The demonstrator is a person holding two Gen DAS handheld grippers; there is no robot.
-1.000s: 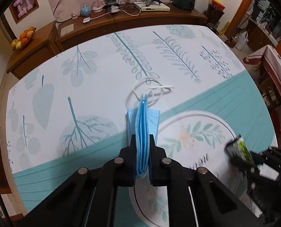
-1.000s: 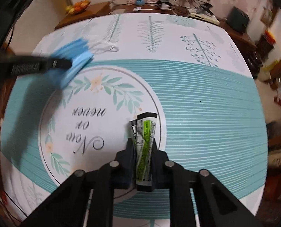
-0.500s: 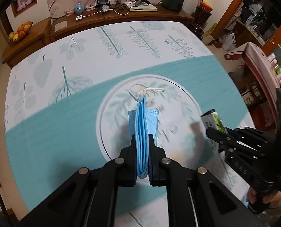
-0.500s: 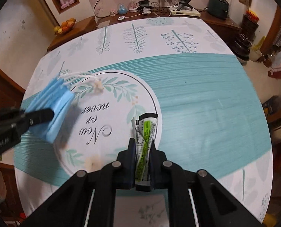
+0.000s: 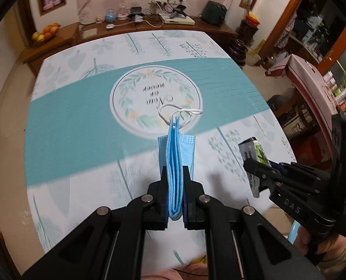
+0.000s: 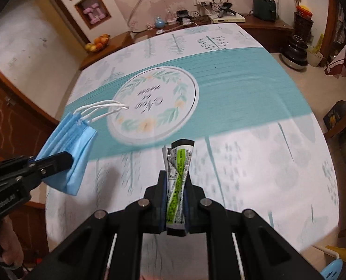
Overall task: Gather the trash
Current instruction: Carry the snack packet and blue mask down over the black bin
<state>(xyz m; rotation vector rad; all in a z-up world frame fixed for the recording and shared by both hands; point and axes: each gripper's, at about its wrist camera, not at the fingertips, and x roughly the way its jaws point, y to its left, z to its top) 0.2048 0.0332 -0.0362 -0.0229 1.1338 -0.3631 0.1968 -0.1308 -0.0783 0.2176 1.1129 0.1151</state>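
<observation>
Both grippers nearer table's near edge (image 5: 84, 200).

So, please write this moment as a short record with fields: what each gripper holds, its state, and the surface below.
left gripper: shut on blue face mask, folded, white ear loops hanging past the tips
right gripper: shut on green and white wrapper, twisted
surface: bed cover with teal band and round leaf emblem, no trash seen lying on it
background: wooden sideboard with fruit bowl
</observation>
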